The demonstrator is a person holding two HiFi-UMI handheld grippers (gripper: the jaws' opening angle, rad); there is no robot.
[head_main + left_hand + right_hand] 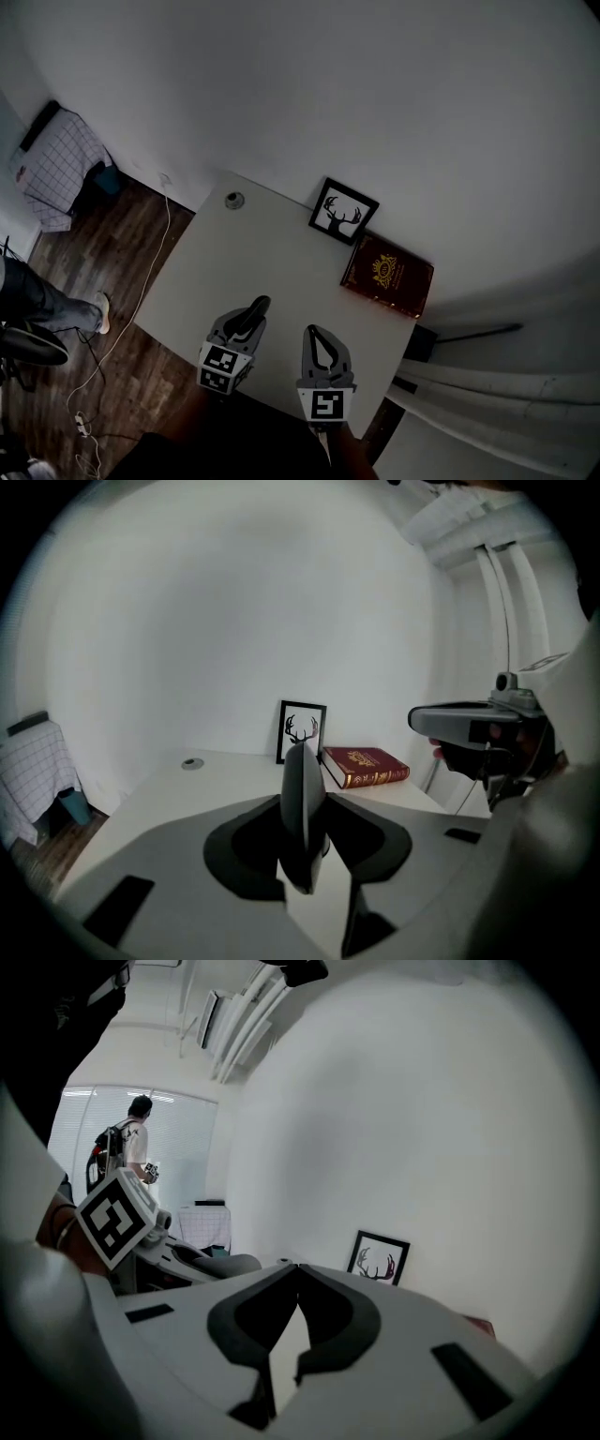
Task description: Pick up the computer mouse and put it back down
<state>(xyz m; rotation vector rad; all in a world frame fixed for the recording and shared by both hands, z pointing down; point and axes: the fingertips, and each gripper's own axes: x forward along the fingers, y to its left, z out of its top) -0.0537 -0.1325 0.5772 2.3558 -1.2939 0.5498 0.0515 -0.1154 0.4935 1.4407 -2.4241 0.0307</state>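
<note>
- Overhead, from the head view, the left gripper (255, 311) hangs over the near edge of the white table (253, 253). Its jaws stand part-way apart, clamped on the dark computer mouse (248, 324), which is clear of the tabletop. The right gripper (312, 331) is just beside it, jaws together and holding nothing. A framed deer picture (343, 210) and a red book (387, 274) sit at the far edge, and a round grommet (234, 200) sits at the far left corner.
- Seen from the left gripper view, the computer mouse (302, 836) stands on edge between the pads of the left gripper (304, 789), which press on both its sides. Beyond it are the deer picture (302, 731), leaning against the wall, and the book (366, 764), lying flat beside it. The right gripper (469, 724) shows at the right.
- Seen from the right gripper view, the right gripper (297, 1267) has its tips meeting, with only bare table (286, 1335) showing below them. The left gripper's marker cube (117, 1218) is at the left, and a person (131, 1147) stands far behind it.
</note>
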